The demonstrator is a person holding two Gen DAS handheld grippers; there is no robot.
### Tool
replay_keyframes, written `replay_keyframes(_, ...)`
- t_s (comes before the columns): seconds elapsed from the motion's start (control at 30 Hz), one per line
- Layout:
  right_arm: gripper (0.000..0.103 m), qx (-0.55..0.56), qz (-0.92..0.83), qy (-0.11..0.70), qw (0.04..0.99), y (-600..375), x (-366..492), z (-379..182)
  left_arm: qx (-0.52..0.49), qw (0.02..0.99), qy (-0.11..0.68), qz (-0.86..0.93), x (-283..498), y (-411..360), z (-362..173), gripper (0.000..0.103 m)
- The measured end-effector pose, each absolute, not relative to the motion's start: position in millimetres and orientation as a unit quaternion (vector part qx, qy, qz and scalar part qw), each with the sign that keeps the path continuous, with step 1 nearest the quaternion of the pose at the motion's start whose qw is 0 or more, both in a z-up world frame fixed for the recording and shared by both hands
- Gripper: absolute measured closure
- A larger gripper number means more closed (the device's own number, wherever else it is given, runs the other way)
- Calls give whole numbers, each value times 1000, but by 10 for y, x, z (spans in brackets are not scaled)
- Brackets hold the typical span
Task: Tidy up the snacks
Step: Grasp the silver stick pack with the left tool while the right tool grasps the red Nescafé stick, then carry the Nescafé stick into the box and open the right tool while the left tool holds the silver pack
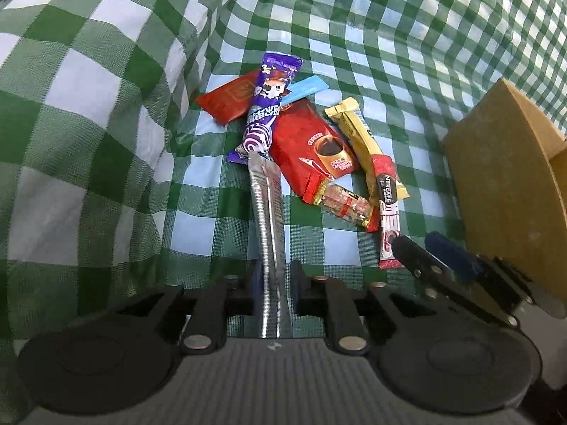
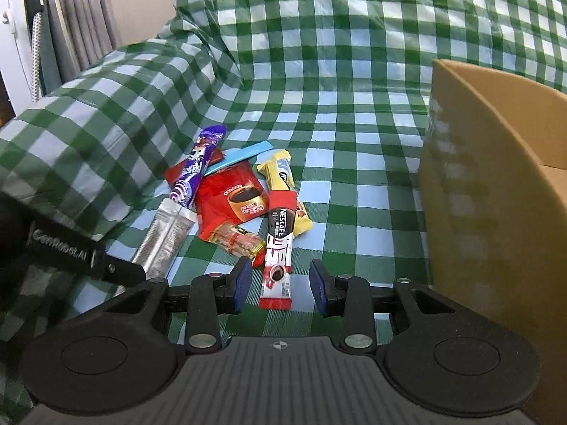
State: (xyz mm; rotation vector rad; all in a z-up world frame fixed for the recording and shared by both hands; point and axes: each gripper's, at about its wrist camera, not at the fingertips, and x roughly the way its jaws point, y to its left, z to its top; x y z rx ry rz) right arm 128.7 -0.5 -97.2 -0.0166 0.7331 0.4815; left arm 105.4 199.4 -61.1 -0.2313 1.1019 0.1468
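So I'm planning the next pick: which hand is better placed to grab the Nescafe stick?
Probably the right. The right tool is open with the Nescafe stick lying between its fingers. The left tool is already closed on the silver sachet.

A heap of snacks lies on the green-and-white checked cloth (image 2: 354, 113), with the brown cardboard box (image 2: 496, 184) standing to its right. In the heap, the purple candy wrapper (image 2: 196, 166) lies across the flat red sachet (image 1: 230, 101) and the thin blue stick pack (image 2: 244, 154). The large red coffee packet (image 2: 234, 202) sits in the middle, with the yellow wafer bar (image 2: 283, 177) to its right. The Nescafé coffee stick (image 2: 278, 255) overlaps that bar. The clear-wrapped candy bar (image 2: 237, 241) lies before the coffee packet, the long silver foil sachet (image 2: 166, 237) to its left.
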Motion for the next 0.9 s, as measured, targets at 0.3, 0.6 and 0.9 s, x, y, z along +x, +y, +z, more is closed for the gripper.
replay_keyframes(0.3, 65, -7, 230, 376, 897, 63, 1453, -1132, -73, 838, 534, 84, 1124, 1955, -679, 66)
replay_keyframes(0.6, 82, -15, 231, 377, 897, 109, 1500, -1196, -54, 833, 545, 80, 1145, 1923, -726, 66)
replay_keyframes(0.9, 83, -12, 234, 365, 901, 83, 1472, -1140, -42, 830, 551, 73, 1182, 1916, -761, 66)
